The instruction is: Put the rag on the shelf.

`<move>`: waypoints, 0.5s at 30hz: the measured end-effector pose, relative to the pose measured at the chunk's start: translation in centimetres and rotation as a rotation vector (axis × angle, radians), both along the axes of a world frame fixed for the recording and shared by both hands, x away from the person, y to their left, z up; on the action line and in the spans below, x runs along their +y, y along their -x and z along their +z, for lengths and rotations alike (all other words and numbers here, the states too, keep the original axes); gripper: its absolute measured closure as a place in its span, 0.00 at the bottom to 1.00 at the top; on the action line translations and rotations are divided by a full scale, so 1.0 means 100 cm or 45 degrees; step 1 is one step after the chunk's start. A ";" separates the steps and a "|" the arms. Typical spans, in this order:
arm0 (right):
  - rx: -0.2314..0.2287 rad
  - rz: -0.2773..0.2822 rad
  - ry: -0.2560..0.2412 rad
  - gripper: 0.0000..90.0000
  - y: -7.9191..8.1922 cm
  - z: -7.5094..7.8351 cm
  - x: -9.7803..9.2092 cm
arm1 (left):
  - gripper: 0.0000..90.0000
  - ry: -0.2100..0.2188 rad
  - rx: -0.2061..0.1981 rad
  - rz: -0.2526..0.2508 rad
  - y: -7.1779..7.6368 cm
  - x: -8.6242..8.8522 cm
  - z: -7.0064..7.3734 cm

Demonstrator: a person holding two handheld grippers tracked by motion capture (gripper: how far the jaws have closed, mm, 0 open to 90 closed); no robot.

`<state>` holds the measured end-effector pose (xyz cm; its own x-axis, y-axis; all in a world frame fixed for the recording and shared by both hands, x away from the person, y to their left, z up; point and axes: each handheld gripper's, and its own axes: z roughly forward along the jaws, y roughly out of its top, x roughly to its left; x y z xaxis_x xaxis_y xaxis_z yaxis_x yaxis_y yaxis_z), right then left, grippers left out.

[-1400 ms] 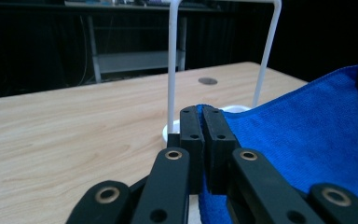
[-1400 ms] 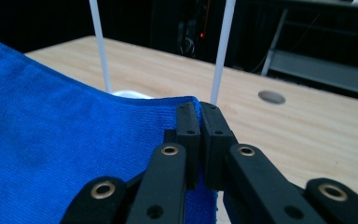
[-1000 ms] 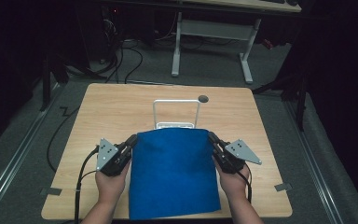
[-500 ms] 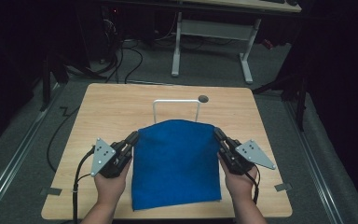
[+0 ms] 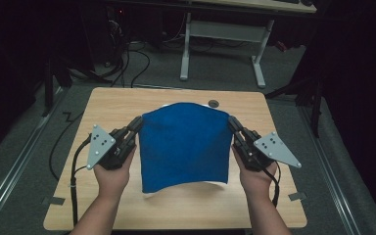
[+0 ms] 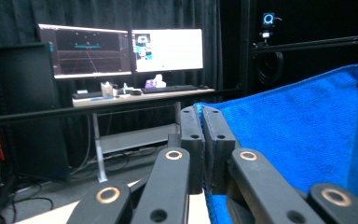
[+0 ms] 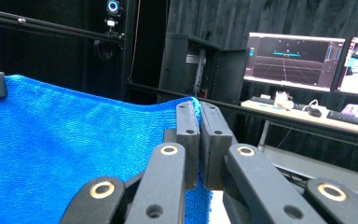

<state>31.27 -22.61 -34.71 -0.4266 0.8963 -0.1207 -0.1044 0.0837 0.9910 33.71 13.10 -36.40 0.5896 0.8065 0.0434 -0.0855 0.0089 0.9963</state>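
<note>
Desk [image 5: 127, 105] of light wood carries the work, with a small dark disc [image 5: 214, 103] near its far edge. Blue cloth [image 5: 183, 144] hangs stretched above the middle of the desk, its lower hem curling just over the surface toward the near edge. Left gripper [image 5: 137, 122] is clamped on the cloth's upper left corner. Right gripper [image 5: 232, 122] is clamped on the upper right corner.

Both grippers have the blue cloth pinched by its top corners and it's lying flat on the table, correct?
Not flat. The blue cloth is lifted, hanging between the left gripper and right gripper, as the high view shows. Both do pinch its top corners.
</note>
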 end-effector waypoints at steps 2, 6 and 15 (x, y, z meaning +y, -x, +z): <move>-0.006 0.000 0.007 0.98 -0.003 0.003 0.000 | 0.98 -0.002 0.006 0.006 -0.007 0.001 0.005; 0.005 0.002 0.007 0.98 -0.015 0.013 0.000 | 0.98 -0.028 0.017 0.030 -0.023 0.003 0.012; 0.075 -0.035 -0.024 0.98 -0.053 0.018 -0.006 | 0.98 -0.037 0.117 0.081 -0.068 0.003 0.016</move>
<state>36.57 -23.22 -32.93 -0.4075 0.9098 -0.0789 -0.0435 0.0670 0.9968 40.54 13.37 -34.83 0.5401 0.8415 0.0156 0.0069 -0.0230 0.9997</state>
